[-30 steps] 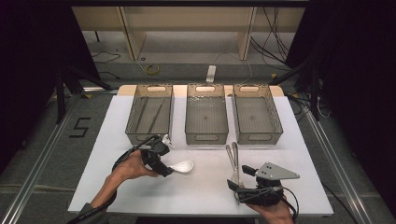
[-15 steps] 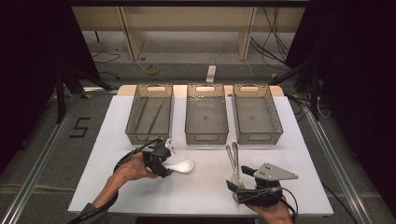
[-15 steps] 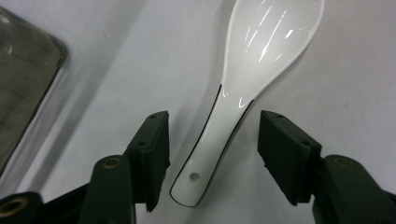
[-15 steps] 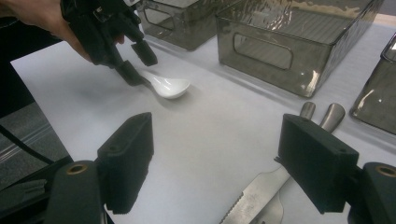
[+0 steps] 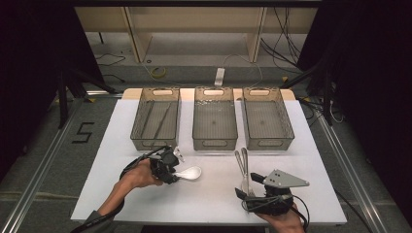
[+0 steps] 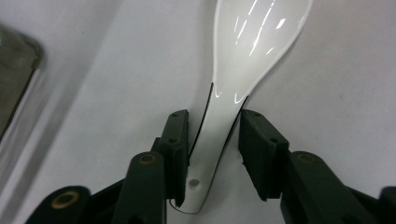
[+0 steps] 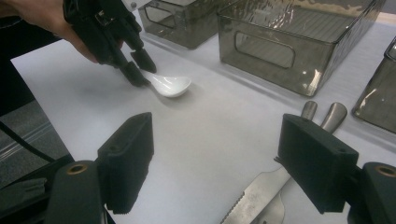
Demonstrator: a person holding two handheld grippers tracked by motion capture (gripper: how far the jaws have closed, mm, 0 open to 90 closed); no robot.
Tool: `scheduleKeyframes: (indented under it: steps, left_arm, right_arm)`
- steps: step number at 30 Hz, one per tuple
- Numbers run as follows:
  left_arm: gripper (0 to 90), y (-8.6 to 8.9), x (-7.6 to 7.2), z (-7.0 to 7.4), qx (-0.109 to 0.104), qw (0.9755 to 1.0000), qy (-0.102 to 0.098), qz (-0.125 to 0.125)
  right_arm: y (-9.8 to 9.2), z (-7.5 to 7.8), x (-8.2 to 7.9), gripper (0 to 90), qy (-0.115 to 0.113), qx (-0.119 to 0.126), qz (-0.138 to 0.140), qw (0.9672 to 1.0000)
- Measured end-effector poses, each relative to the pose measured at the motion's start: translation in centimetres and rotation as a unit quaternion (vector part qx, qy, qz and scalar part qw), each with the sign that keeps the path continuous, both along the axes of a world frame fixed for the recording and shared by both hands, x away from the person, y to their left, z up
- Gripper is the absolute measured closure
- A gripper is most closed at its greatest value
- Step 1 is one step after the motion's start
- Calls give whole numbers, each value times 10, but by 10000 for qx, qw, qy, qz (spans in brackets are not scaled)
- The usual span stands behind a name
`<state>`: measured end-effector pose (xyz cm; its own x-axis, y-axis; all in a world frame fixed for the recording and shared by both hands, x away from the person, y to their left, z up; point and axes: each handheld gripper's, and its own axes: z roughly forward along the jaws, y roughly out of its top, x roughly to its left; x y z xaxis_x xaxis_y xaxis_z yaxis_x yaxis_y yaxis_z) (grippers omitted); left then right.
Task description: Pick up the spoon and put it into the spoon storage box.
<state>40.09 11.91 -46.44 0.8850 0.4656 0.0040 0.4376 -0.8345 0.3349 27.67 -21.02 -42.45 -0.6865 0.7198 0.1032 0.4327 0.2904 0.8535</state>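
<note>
The left claw (image 6: 212,154) has just been closing around the handle of the glossy white ceramic soup spoon (image 6: 243,60), not yet pinching it; pickup looks imminent. Beside the spoon, the right claw (image 7: 217,158) gapes open.

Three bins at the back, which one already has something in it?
The left bin: thin utensils, apparently metal, lie lengthwise on its floor. The middle bin and right bin look empty in the high view.
</note>
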Motion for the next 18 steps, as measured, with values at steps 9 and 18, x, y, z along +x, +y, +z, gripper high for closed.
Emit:
scheduleKeyframes:
  steps: [9,18]
  left_arm:
    - [729,-1,0,1,-7,9999,131,22]
    - [754,2,3,0,-177,9989,290,321]
  right_arm:
    - [1,0,0,277,14,-16,7,10000]
    - [0,0,0,277,3,-7,-10,10000]
